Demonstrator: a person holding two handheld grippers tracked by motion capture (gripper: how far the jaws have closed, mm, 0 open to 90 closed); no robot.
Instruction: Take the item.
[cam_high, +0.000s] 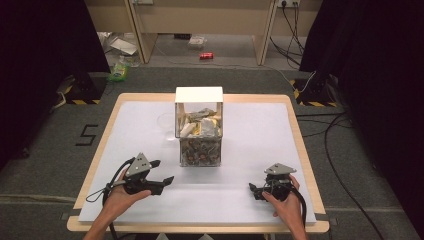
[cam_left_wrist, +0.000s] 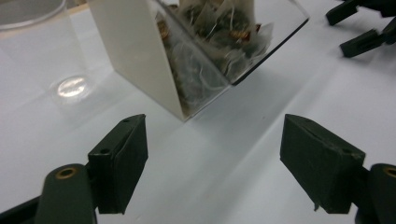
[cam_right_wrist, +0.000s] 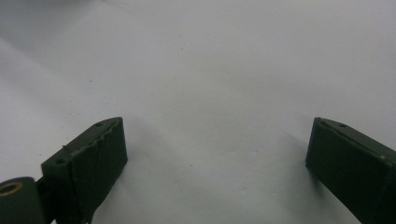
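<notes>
A clear box (cam_high: 198, 132) with a white lid stands in the middle of the white tabletop (cam_high: 250, 130), stuffed with tea bags. In the left gripper view the box (cam_left_wrist: 140, 51) is just ahead, its white side and clear front both showing. A clear plastic cup (cam_high: 166, 125) stands to the left of the box; it is also at the upper left of the left gripper view (cam_left_wrist: 37, 42). My left gripper (cam_high: 162, 171) hovers near the front left of the box, open (cam_left_wrist: 215, 154), nothing between its jaws. My right gripper (cam_high: 254, 191) rests at the front right, open (cam_right_wrist: 217, 154) over bare white surface.
The table's wooden rim (cam_high: 95, 150) frames the white sheet. The right gripper's jaws (cam_left_wrist: 359, 28) appear far off in the left gripper view. Beyond the table lie grey carpet, cables (cam_high: 335, 150) and black curtains.
</notes>
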